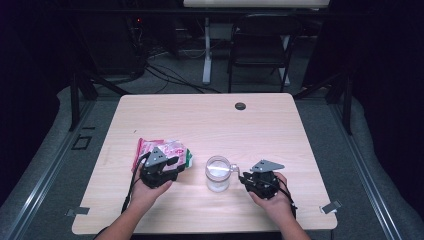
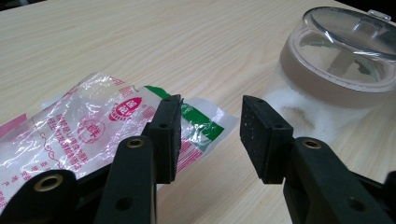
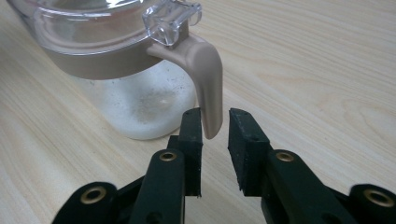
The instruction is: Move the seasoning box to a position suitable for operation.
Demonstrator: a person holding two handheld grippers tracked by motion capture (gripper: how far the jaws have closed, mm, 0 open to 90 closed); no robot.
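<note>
Bag and jar, both grippers parted
Left gripper (image 2: pixel 210 135) gapes empty beside snack bag (image 2: pixel 93 126); right gripper (image 3: pixel 215 140) straddles jar handle (image 3: pixel 208 70), likely steadying, ungripped.

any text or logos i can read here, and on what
Plastic bag: red print and a round red logo, in what look like Chinese characters; too small and crinkled to read reliably.
Green band on the bag: no legible text.
Clear jar with a tan handle: no label or marking visible.
Left gripper and right gripper: no text on the black fingers.
Nothing can be quoted with confidence.
</note>
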